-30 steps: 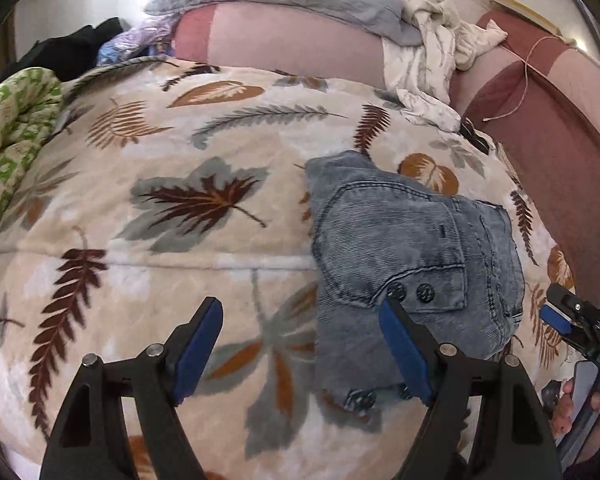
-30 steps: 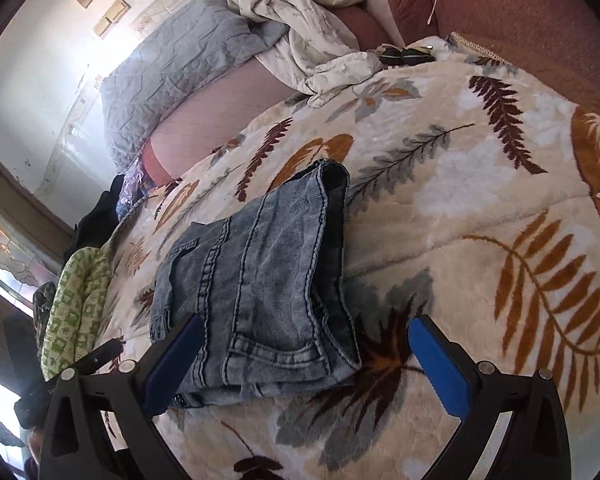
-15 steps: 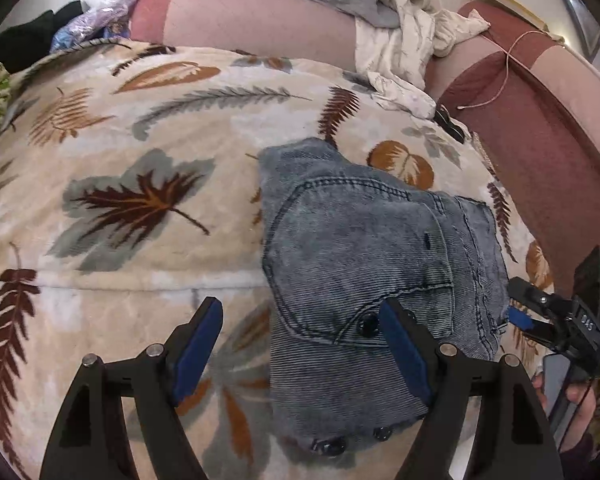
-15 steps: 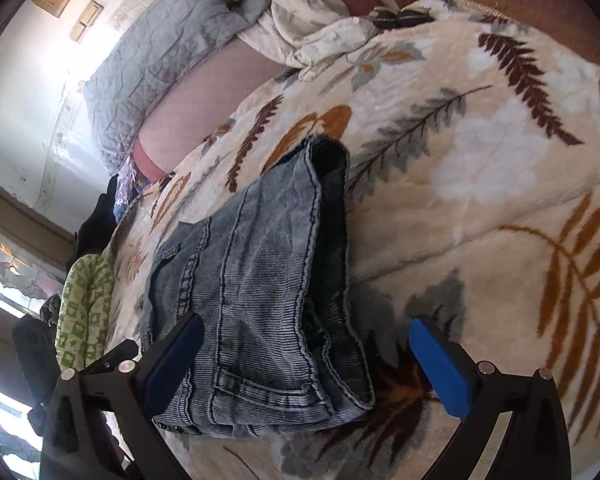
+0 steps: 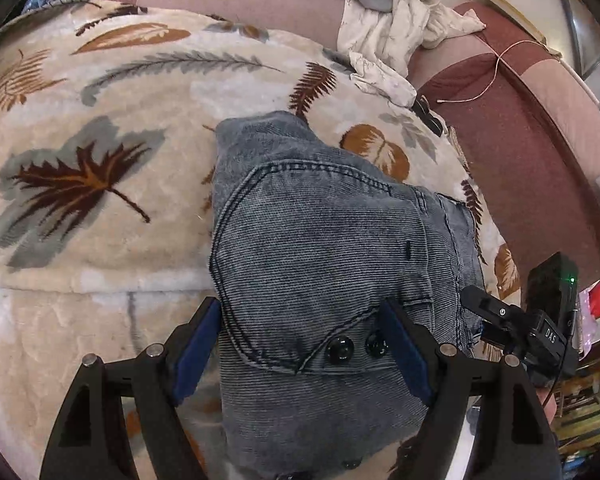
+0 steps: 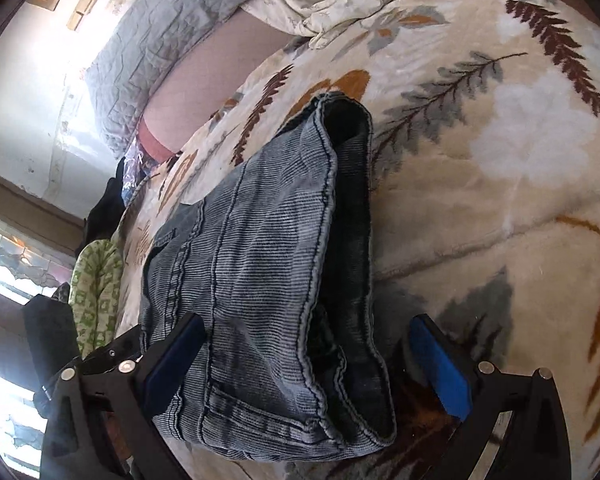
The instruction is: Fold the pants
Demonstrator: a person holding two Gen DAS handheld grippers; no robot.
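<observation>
The pants [image 5: 324, 256] are grey-blue denim, folded into a compact bundle on a cream leaf-print blanket [image 5: 100, 128]. A back pocket with two dark buttons faces up in the left wrist view. My left gripper [image 5: 300, 344] is open, its blue pads straddling the near end of the bundle. My right gripper [image 6: 304, 364] is open too, its pads either side of the bundle's other end, where the stacked hems [image 6: 348, 240] show. The right gripper also shows at the right edge of the left wrist view [image 5: 516, 320].
A grey quilted pillow [image 6: 160, 40] and crumpled white cloth [image 5: 396, 40] lie at the far end of the bed. A maroon cushion with a thin cord [image 5: 512, 128] runs along the right. A green patterned cloth [image 6: 96, 280] lies at the left edge.
Both grippers have moved in toward the folded pants, which now fill more of each view and lie between the open pads. The pants have not moved.
</observation>
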